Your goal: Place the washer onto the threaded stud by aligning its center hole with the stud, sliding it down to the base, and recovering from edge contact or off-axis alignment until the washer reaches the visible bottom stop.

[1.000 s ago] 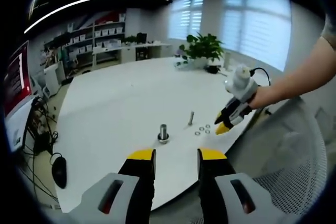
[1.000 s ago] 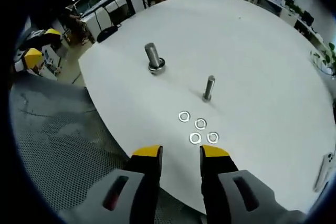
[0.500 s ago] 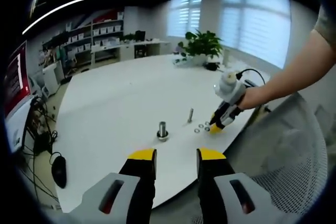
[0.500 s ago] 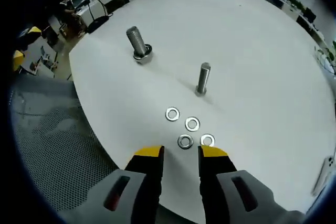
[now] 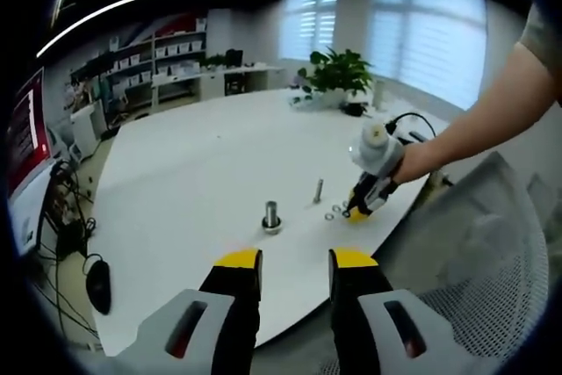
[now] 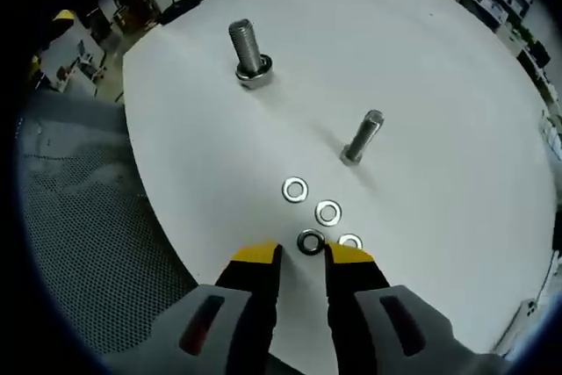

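- The step in hand, by my reading, is the pick-up: no washer is on either stud yet, and the right gripper [image 6: 303, 252] sits low over a cluster of four washers near the table's edge.
- In the right gripper view, going left to right: the thick threaded stud [image 6: 248, 48] stands on its wide base at upper left, with the mesh chair seat [image 6: 88, 217] below the white table [image 6: 439, 41]; the nearest washer [image 6: 310, 241] lies just ahead of the yellow tips, roughly on their centre line; three more washers [image 6: 327, 212] lie just beyond it; the thinner stud [image 6: 364, 136] stands further right, tilted in this view (likely the lens).
- The right jaws stand narrowly apart with nothing between them; the gap looks only a little wider than the washer.
- The next move calls for easing the tips down around that nearest washer's rim and closing without nudging its neighbours, which lie close beside it.
- The left gripper view gives the side-on picture: the left gripper [image 5: 294, 261] is held back off the table with its jaws moderately open and empty, and further right the person's forearm [image 5: 483, 111] reaches down, bringing the right gripper's tips to the washers.
- That view also shows the room (shelves, a potted plant [image 5: 338, 76], windows).
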Demonstrator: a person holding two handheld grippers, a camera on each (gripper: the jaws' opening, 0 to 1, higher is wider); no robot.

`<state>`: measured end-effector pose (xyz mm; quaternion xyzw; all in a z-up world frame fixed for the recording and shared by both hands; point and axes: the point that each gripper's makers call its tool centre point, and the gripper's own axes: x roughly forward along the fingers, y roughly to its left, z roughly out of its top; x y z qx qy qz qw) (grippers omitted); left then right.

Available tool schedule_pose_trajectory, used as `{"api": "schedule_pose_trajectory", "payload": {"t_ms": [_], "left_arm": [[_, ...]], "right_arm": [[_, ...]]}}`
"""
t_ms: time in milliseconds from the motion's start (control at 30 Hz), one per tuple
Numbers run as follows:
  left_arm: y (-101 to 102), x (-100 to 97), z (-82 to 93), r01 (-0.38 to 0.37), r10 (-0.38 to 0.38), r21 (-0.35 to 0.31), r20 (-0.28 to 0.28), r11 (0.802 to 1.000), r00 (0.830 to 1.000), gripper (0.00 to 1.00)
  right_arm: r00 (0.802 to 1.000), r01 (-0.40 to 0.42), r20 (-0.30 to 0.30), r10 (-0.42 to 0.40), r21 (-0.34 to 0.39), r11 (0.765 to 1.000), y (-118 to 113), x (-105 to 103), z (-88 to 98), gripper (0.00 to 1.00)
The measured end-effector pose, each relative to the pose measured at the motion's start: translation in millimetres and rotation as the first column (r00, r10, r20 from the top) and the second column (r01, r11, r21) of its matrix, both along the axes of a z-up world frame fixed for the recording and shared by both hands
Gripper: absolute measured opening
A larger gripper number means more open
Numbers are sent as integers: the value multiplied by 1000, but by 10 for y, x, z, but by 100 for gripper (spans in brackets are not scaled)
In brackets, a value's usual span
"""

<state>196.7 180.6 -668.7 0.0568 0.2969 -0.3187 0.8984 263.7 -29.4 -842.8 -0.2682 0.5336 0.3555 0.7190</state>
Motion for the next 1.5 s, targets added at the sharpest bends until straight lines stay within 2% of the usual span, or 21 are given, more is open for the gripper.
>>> {"api": "schedule_pose_trajectory", "payload": {"t_ms": [33,167,300,600,767,967,1200,1500], "left_arm": [[-1,-1,-1,1,-1,1,0,1000,1000,28],[6,2,-1,-3,3,-1,-1,1000,1000,28],[0,-7,-14,3,-3,5,-5,1000,1000,28],[12,-15,-28,2,-2,9,-13,1000,1000,28],[13,-12,-31,-1,1,8,-15,1000,1000,28],[17,-12,-33,-3,3,10,-16,1000,1000,28],[18,-9,-40,-2,2,14,-16,1000,1000,28],[22,-6,-40,-4,4,14,-16,1000,1000,28]], "right_arm": [[1000,-28,5,28,-17,999,-9,1,-2,21],[999,-32,-20,32,-22,999,22,10,-3,21],[995,-88,-44,86,-48,995,34,24,-11,21],[984,-153,-115,137,-141,978,34,41,-23,19],[977,-194,-121,177,-155,969,18,57,-20,16],[979,-187,-113,171,-147,971,8,59,-19,14],[973,-222,-106,206,-180,958,27,51,-24,14],[978,-198,-99,184,-155,968,17,60,-22,14]]}}
